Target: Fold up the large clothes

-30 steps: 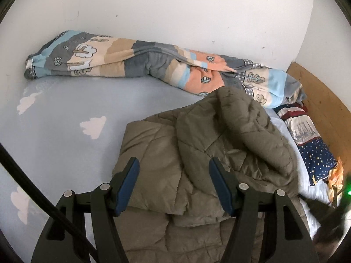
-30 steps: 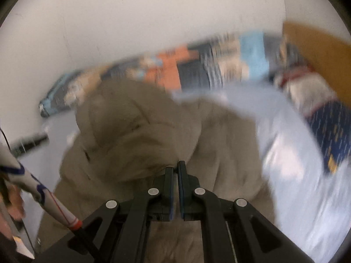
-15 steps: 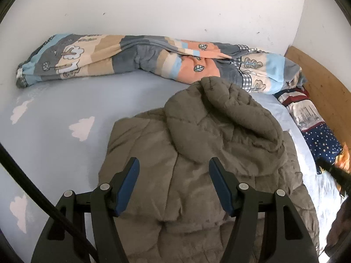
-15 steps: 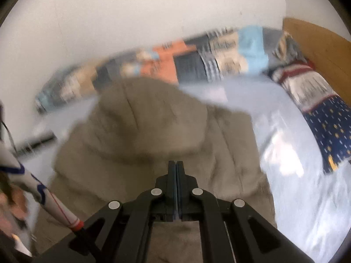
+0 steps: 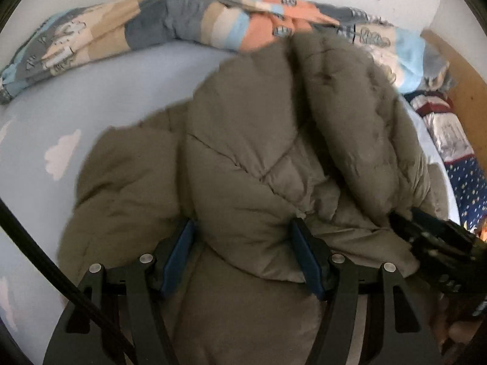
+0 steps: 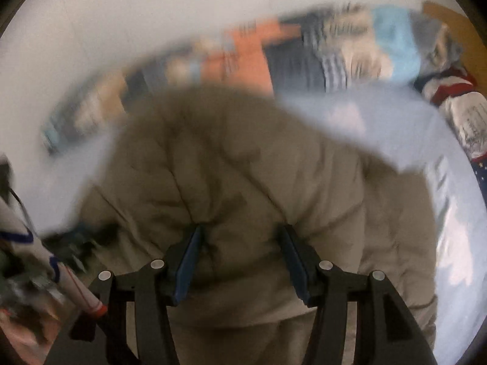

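Observation:
An olive-brown quilted jacket [image 5: 258, 137] lies bunched on the bed, its hood folded over the body. My left gripper [image 5: 240, 222] is pushed down into it. Its jaws stand apart, with a thick puffy fold between the blue pads [image 5: 179, 252]. In the blurred right wrist view the same jacket [image 6: 243, 158] fills the middle. My right gripper [image 6: 242, 228] has its jaws opening, with puffy fabric bulging between them and no firm pinch visible. The right gripper [image 5: 435, 237] also shows at the jacket's right edge in the left wrist view.
The light blue bed sheet [image 5: 61, 121] has white clouds. A rolled patchwork quilt [image 5: 182, 27] lies along the white wall. A star-patterned pillow [image 5: 465, 176] and a wooden headboard [image 5: 456, 60] are at the right. A black cable [image 5: 45, 267] crosses the lower left.
Both grippers came down and closer to the jacket. The right gripper's jaws went from shut to apart. The hood fold now sits between the left fingers.

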